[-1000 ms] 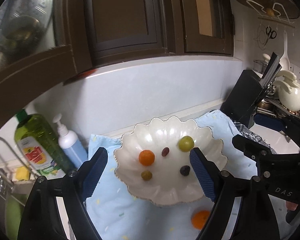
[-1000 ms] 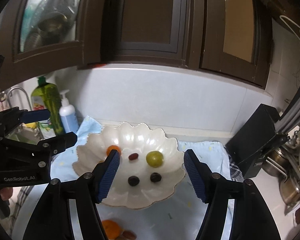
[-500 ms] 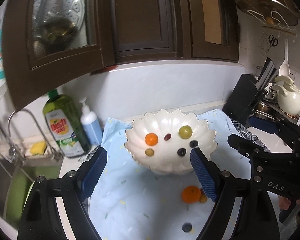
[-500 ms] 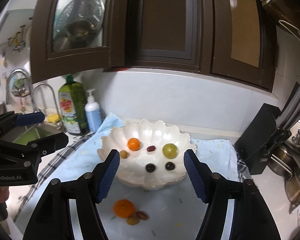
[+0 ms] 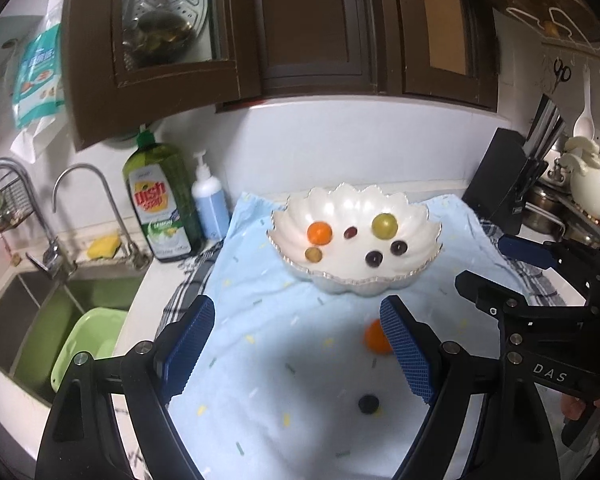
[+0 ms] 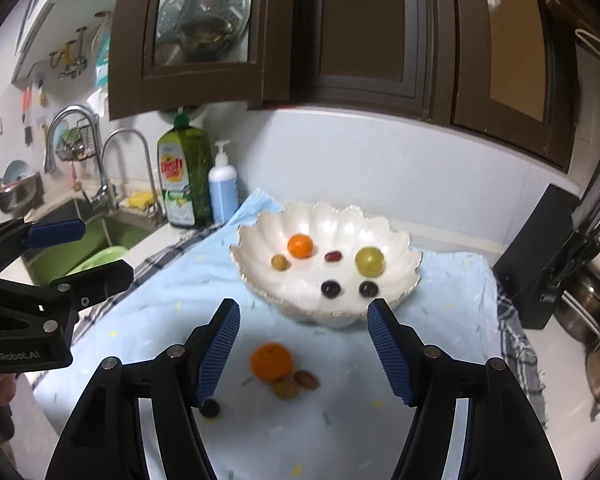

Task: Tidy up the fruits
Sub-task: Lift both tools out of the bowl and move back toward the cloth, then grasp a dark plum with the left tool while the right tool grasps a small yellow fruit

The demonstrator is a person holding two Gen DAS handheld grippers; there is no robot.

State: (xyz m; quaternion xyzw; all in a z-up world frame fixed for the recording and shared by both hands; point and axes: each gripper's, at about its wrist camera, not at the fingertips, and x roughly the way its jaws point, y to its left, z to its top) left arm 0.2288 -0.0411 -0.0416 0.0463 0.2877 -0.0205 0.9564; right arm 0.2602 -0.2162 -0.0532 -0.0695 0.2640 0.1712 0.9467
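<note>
A: Reaching phase, I'd say. Six fruits sit in the scalloped bowl (image 6: 404,256); loose ones lie on the blue cloth (image 6: 172,288) in front of it.

B: Tongs?

A: Left gripper (image 5: 296,350) and right gripper (image 6: 302,354) both gape, empty, tilted down over the cloth.

B: Next?

A: Probably the right one drops onto the loose orange (image 6: 271,361), touching a brown grape (image 6: 307,379) and a yellowish one (image 6: 286,388). Dark grape (image 5: 369,403) lies apart, nearer the left.
</note>
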